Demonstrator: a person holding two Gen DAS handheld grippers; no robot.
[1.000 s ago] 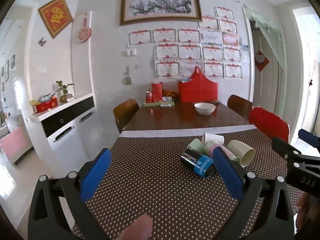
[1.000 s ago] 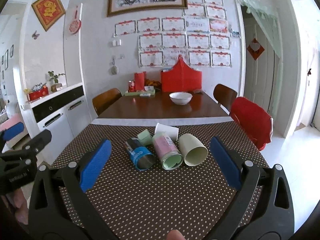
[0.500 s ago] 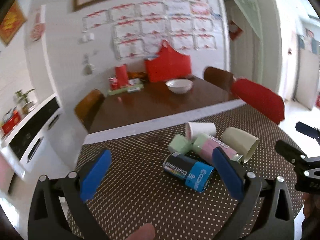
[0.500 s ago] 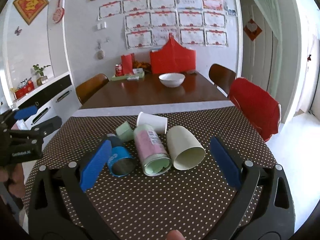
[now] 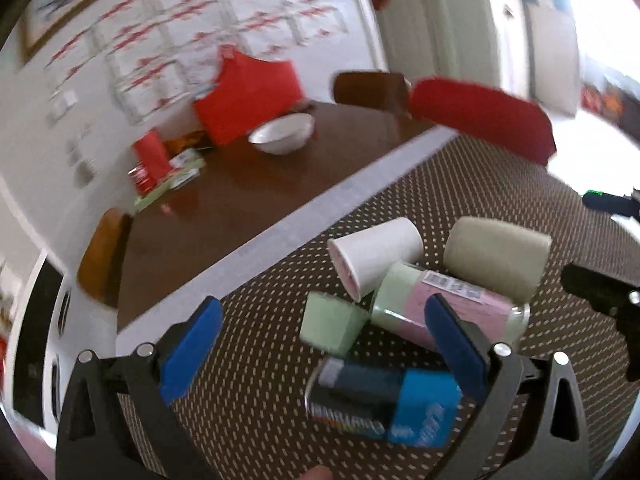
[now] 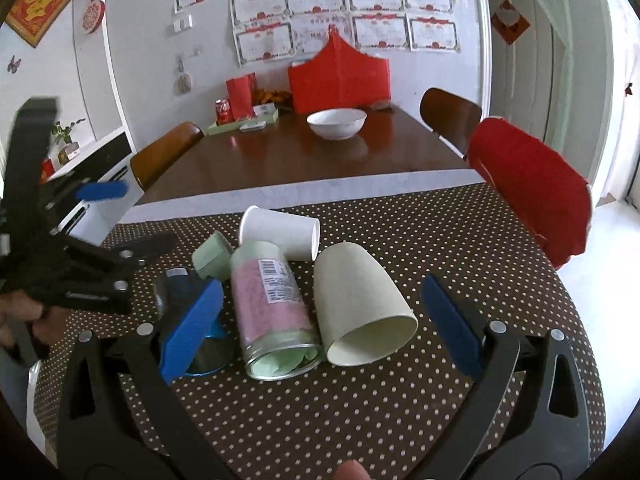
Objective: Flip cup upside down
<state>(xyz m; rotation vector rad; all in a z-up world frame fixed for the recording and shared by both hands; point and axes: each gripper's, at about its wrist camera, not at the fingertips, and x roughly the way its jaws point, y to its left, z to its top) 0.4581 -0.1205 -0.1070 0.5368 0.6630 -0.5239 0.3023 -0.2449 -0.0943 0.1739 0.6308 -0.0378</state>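
Observation:
Several cups lie on their sides in a cluster on the dotted brown tablecloth (image 6: 360, 420). A beige cup (image 6: 360, 308) (image 5: 496, 256) lies with its mouth toward my right gripper. A white paper cup (image 6: 280, 232) (image 5: 372, 252), a small green cup (image 6: 212, 254) (image 5: 332, 326), a pink-labelled jar (image 6: 272, 312) (image 5: 448, 304) and a blue can (image 5: 384, 404) (image 6: 200, 344) lie beside it. My right gripper (image 6: 320, 332) is open and empty, just short of the jar and beige cup. My left gripper (image 5: 320, 344) is open and empty, over the green cup and blue can.
A white bowl (image 6: 336, 122) sits on the bare wooden table (image 6: 280, 160) behind the cloth. Red boxes (image 6: 338, 76) and a soda can (image 6: 222, 110) stand at the far wall. A red-covered chair (image 6: 528, 196) stands at the right, wooden chairs around.
Both grippers moved forward and closer to the cups. The left gripper swung right and tilted, now above the blue can and green cup. The cups have not moved.

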